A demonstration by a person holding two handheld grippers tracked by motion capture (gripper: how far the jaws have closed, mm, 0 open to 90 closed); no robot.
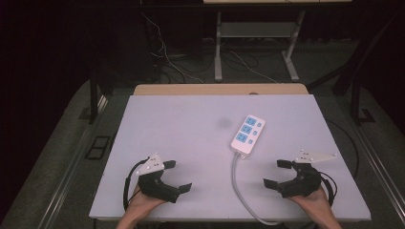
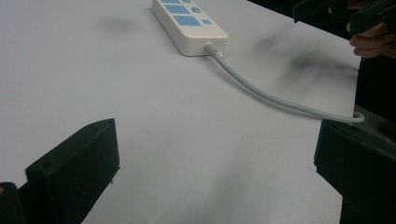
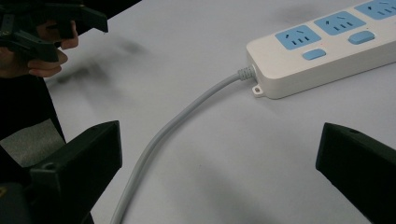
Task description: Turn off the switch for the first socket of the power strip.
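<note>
A white power strip (image 1: 248, 134) with blue sockets lies right of the middle of the white table (image 1: 191, 124). Its grey cable (image 1: 237, 183) runs toward the front edge and drops off it. My left gripper (image 1: 177, 175) rests near the front left, its jaws wide apart and empty, aimed toward the strip (image 2: 187, 21) and cable (image 2: 275, 98). My right gripper (image 1: 277, 173) sits at the front right, open with nothing between its jaws. In the right gripper view the strip (image 3: 327, 51) lies ahead at the right, and the cable (image 3: 163, 135) passes between the jaws without touching them.
A wooden board edge (image 1: 219, 89) shows behind the white table. Metal desk legs (image 1: 218, 47) and loose wires (image 1: 167, 62) stand on the floor beyond. A dark smudge (image 1: 223, 122) marks the table left of the strip.
</note>
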